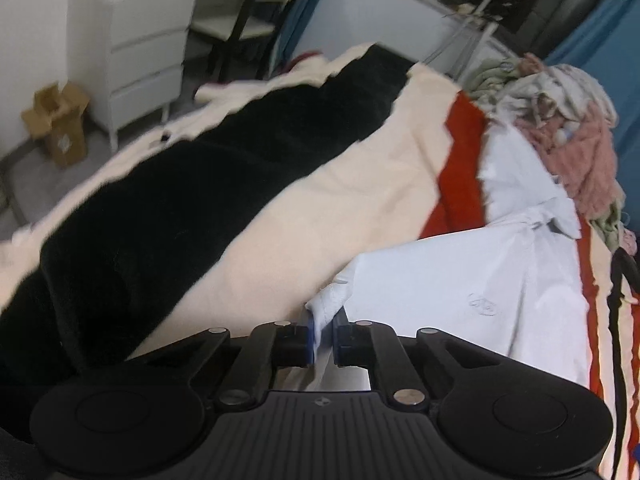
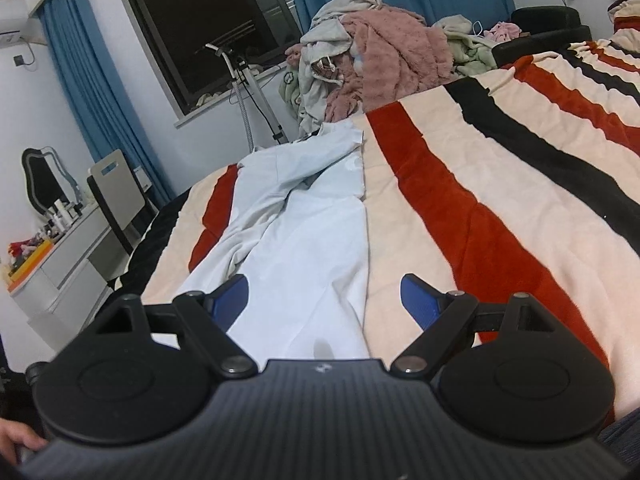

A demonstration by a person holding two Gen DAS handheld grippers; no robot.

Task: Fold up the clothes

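A pale blue-white shirt (image 1: 460,280) lies spread on a bed covered by a striped blanket (image 1: 320,208) of cream, black and red. My left gripper (image 1: 323,330) is shut on a bunched corner of the shirt at its near left edge, and the cloth sticks up between the blue pads. In the right wrist view the same shirt (image 2: 312,236) stretches away along the blanket (image 2: 460,184). My right gripper (image 2: 325,294) is open, its blue fingers (image 2: 418,300) straddling the shirt's near end with nothing held.
A heap of unfolded clothes (image 2: 372,64), pink and grey-green, sits at the far end of the bed. A white dresser (image 1: 136,52) and a cardboard box (image 1: 60,120) stand beside the bed. Blue curtains (image 2: 92,92), a dark window (image 2: 208,28) and a cluttered desk (image 2: 60,240) line the wall.
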